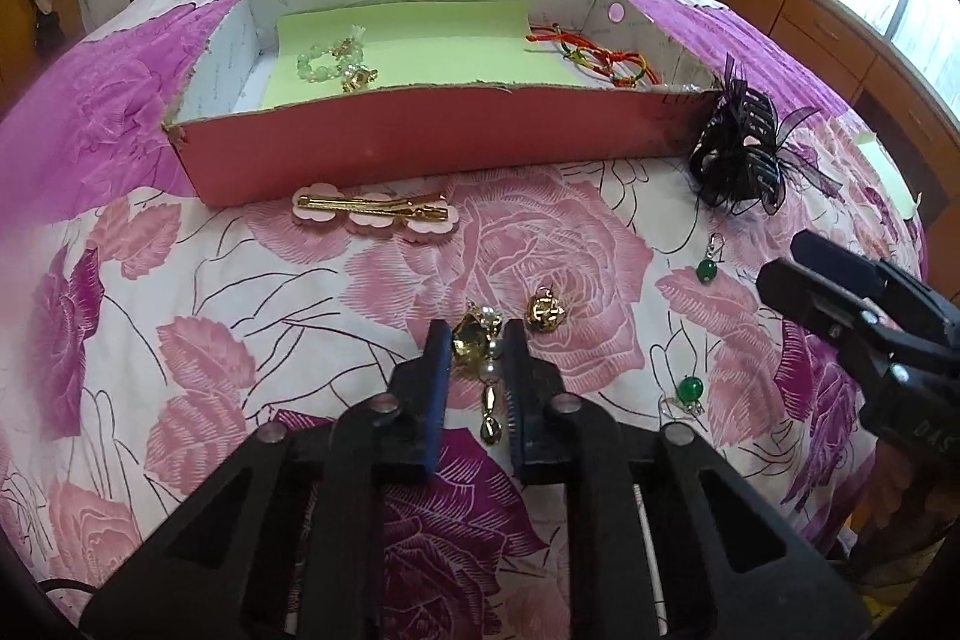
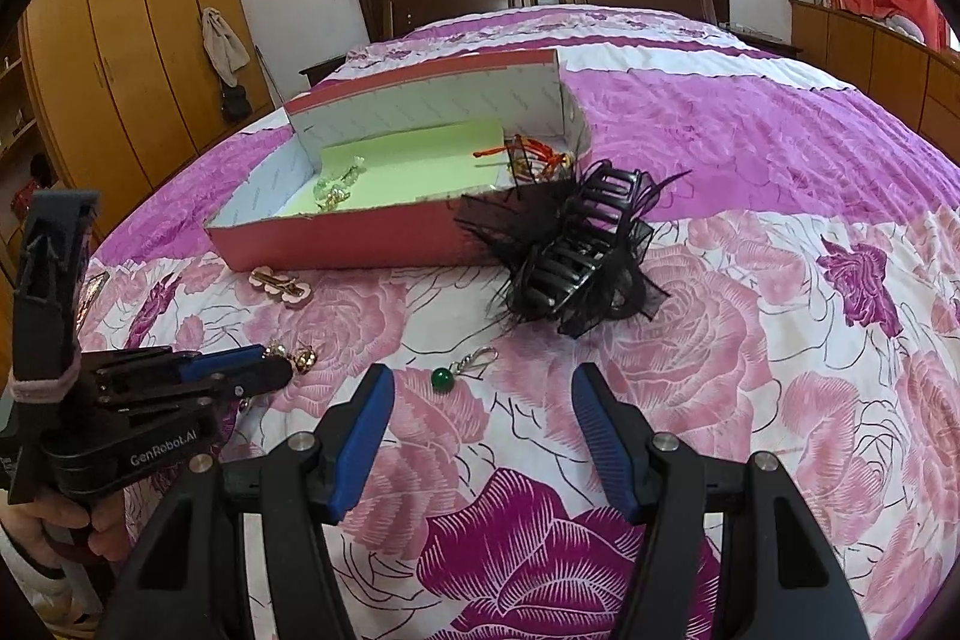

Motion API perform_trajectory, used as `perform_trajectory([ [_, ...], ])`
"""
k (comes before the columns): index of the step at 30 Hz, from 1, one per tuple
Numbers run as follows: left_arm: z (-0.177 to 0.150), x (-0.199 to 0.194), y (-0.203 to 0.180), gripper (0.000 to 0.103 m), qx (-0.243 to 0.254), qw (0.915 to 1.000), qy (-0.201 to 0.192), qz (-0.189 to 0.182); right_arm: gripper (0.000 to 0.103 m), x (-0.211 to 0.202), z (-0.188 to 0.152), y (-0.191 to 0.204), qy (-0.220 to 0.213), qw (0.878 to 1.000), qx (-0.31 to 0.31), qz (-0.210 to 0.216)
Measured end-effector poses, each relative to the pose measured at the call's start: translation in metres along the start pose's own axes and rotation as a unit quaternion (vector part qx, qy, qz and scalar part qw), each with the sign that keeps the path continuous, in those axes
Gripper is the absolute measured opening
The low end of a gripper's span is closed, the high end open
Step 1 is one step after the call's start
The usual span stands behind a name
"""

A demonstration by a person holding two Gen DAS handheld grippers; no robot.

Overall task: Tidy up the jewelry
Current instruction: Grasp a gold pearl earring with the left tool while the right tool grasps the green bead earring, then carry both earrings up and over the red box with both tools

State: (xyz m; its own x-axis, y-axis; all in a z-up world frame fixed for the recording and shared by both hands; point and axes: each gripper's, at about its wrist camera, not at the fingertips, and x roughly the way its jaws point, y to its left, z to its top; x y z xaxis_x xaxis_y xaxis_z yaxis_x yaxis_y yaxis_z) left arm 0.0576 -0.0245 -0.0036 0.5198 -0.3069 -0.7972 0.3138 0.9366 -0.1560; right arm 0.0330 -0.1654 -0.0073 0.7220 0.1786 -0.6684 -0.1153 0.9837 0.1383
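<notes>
Broadly, everything lies on a bed whose floral pink-and-purple bedspread (image 1: pixel 180 352) fills both views. On it sits the open red cardboard box (image 1: pixel 420 142) lined with a pale green sheet (image 1: pixel 420 40); a green bead bracelet (image 1: pixel 324 61) lies at one end of the sheet and a bundle of red and orange cord bracelets (image 1: pixel 600 55) at the other. Just beside the box's near right corner rests a black claw hair clip (image 2: pixel 576 250) trimmed with netting and feathers, and against the box's front wall lies a gold hair barrette (image 1: pixel 375 211) backed with pink flowers.

Smaller pieces are scattered nearer the cameras: a gold knot earring (image 1: pixel 545 311), a green bead earring (image 2: pixel 443 379) with a silver hook, and a second green bead earring (image 1: pixel 689 391) lower right in the left wrist view.

The left gripper (image 1: pixel 477 340) has its blue pads pinched on a gold and pearl drop earring (image 1: pixel 480 358), which still looks to touch the bedspread. The right gripper (image 2: pixel 483 382) hangs with its jaws well apart and nothing between them, near the hooked green earring.

The step in hand appears to be the pick of the drop earring. Next comes a lift clear of the cloth and a carry over the box's front wall to the green sheet, keeping the dangling tail from snagging.
</notes>
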Motion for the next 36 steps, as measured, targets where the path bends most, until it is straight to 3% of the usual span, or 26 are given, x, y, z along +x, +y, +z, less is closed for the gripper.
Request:
perform_trajectory([
  [10, 0.005, -0.02, 0.01, 0.003, -0.018, 0.9995, -0.025, -0.005, 0.064, 0.016, -0.001, -0.003, 0.039, 0.999, 0.007, -0.002],
  [17, 0.006, -0.024, 0.016, 0.003, -0.03, 0.9991, -0.031, 0.001, 0.048, 0.029, 0.004, -0.003, 0.056, 0.998, 0.019, 0.011],
  [24, 0.007, -0.022, 0.017, 0.003, -0.032, 0.999, -0.031, 0.0, 0.038, 0.041, 0.003, 0.002, 0.064, 0.998, 0.023, 0.016],
  [32, 0.008, -0.026, 0.016, 0.003, -0.034, 0.9988, -0.036, -0.001, 0.012, 0.043, 0.002, 0.0, 0.064, 0.998, 0.022, 0.001],
  [36, 0.008, -0.031, 0.016, 0.003, -0.036, 0.9985, -0.041, 0.0, 0.012, 0.038, 0.001, -0.002, 0.061, 0.998, 0.031, 0.011],
])
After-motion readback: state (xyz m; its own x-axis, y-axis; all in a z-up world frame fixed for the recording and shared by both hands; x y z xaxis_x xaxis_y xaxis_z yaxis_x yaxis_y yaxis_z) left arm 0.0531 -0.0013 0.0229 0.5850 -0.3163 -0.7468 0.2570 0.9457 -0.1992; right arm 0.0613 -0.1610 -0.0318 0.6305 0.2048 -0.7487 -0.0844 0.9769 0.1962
